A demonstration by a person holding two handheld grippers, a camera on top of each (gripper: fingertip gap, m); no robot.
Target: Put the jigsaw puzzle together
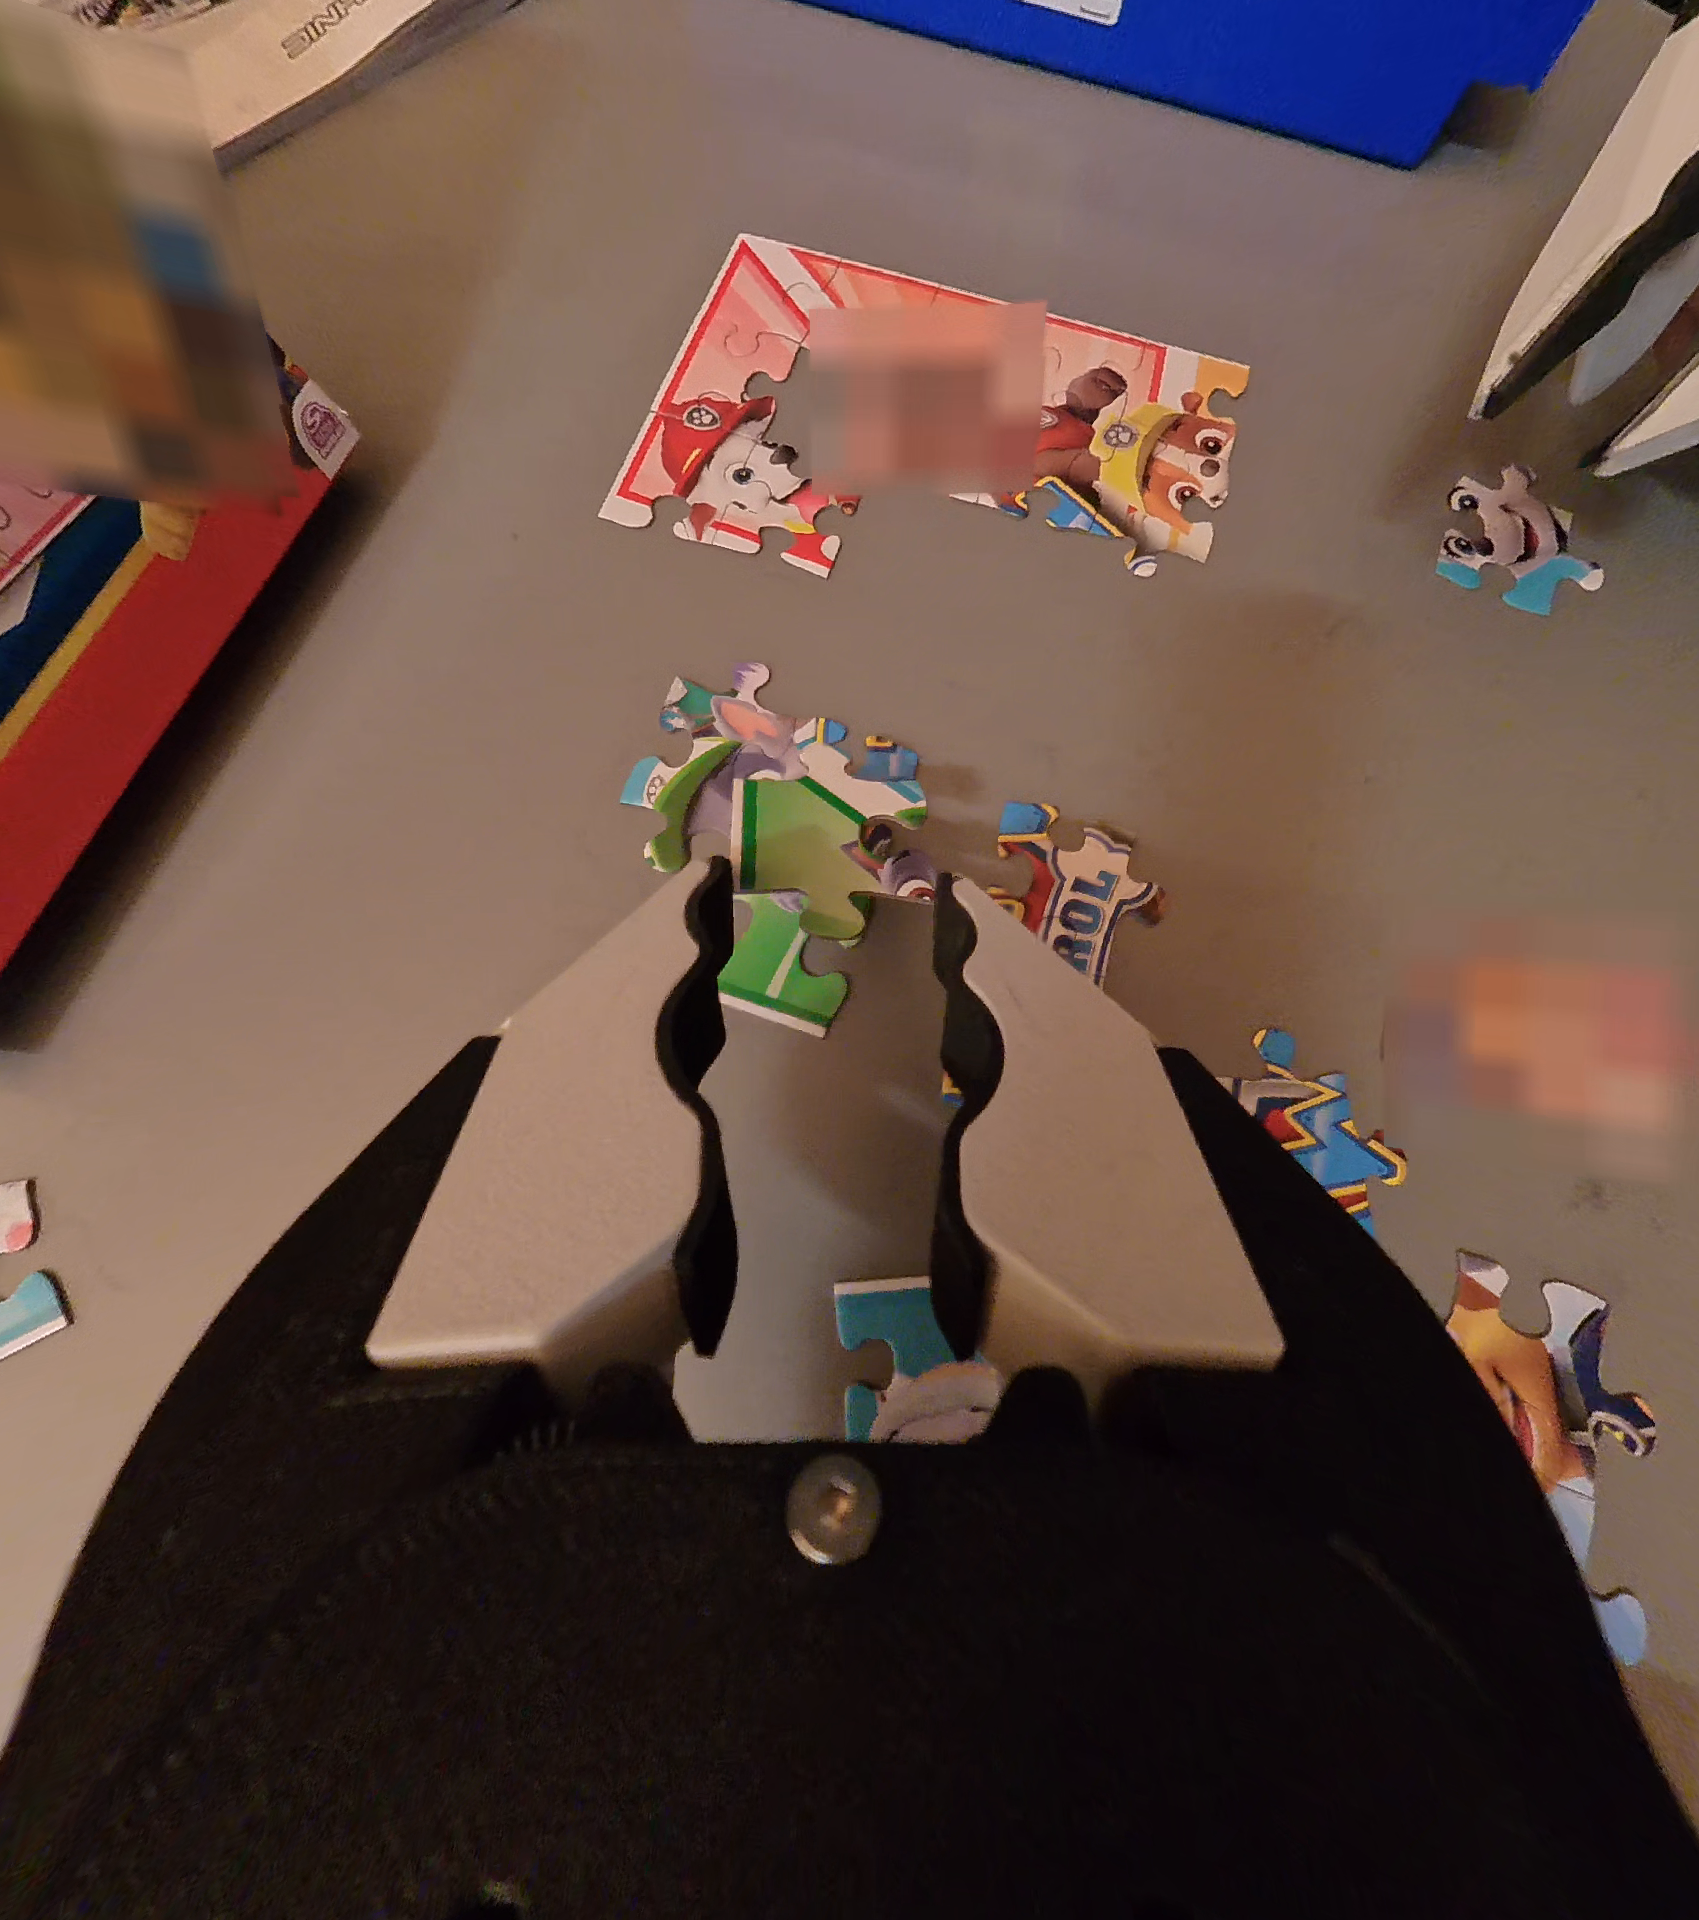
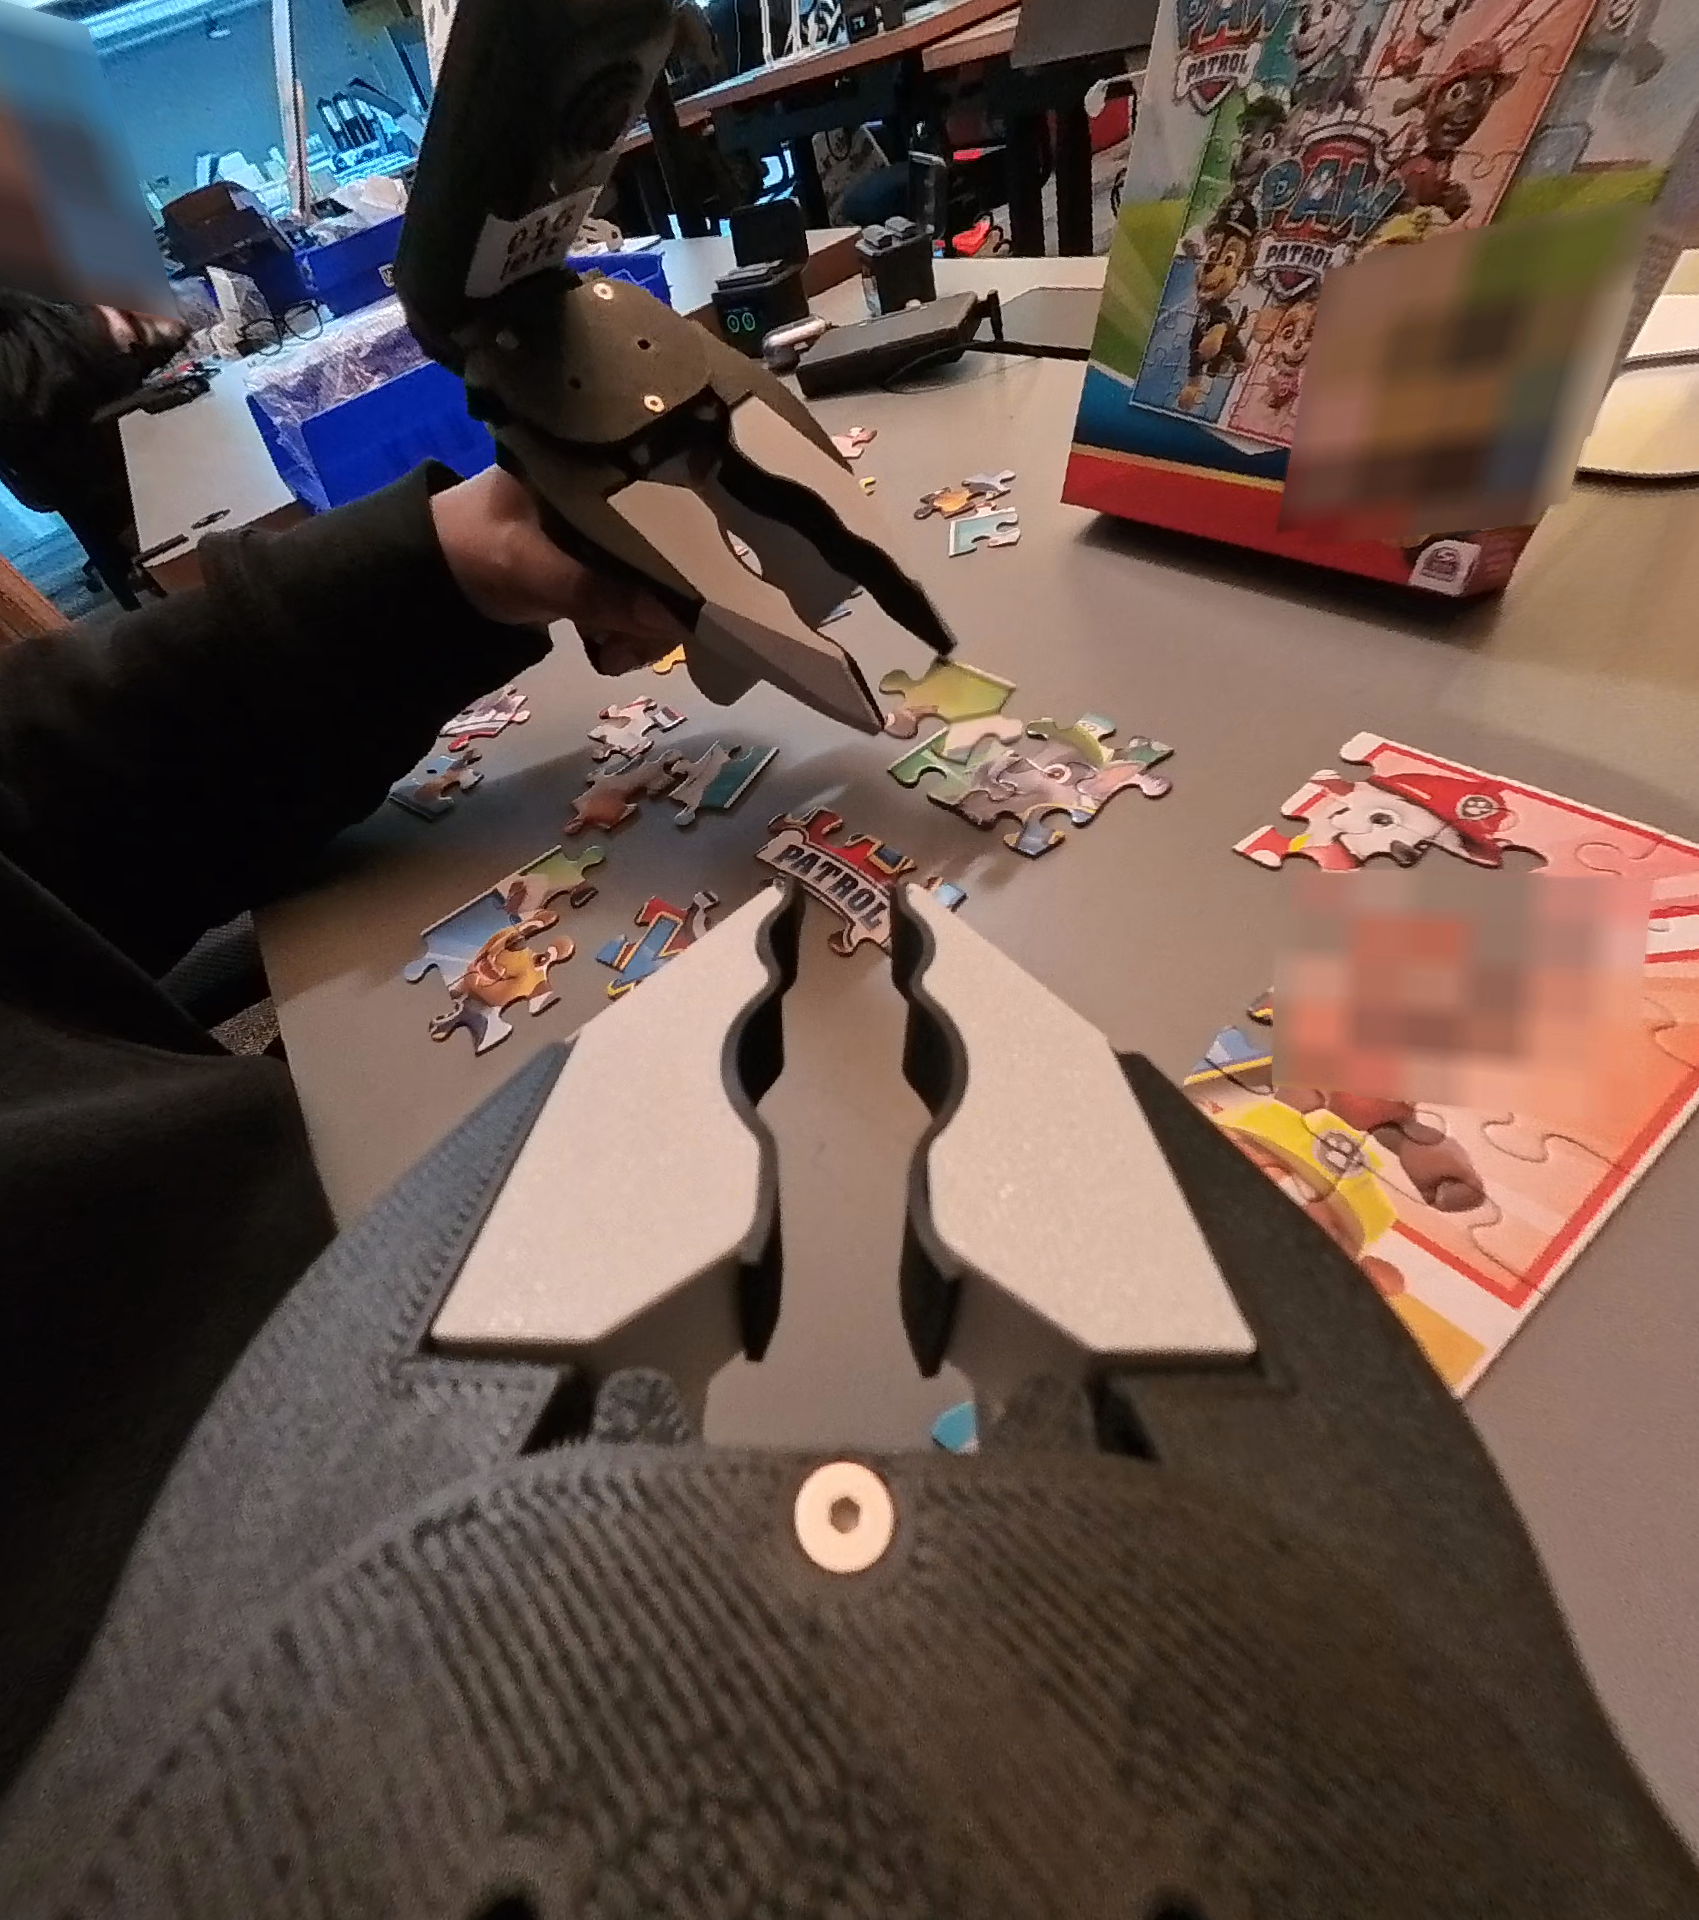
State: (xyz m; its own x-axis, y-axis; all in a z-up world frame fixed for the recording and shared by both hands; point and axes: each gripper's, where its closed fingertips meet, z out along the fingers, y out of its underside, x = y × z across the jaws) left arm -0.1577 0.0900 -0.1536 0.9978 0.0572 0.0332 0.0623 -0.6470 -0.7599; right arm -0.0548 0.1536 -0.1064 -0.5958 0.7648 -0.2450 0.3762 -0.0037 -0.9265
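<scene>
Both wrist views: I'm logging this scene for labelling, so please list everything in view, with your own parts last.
Table: one, grey, beneath everything.
Assembled puzzle section: one, red-bordered, far centre.
Puzzle box: one, red and blue, standing at the table's far side.
Blue bin: one, far edge.
Joined cluster: one, green and purple, just beyond the left tool's tips.
Light green piece: one, gripped between the left tool's fingertips.
Lettered piece: one, red, white and blue, flat beneath the right tool's tips.
Loose pieces: several, mixed colours, scattered.
Left tool: grey fingers, closed on the green piece.
Right tool: grey fingers, slightly apart, holding nothing.
Hand: one, dark sleeve, holding the left tool.
</scene>
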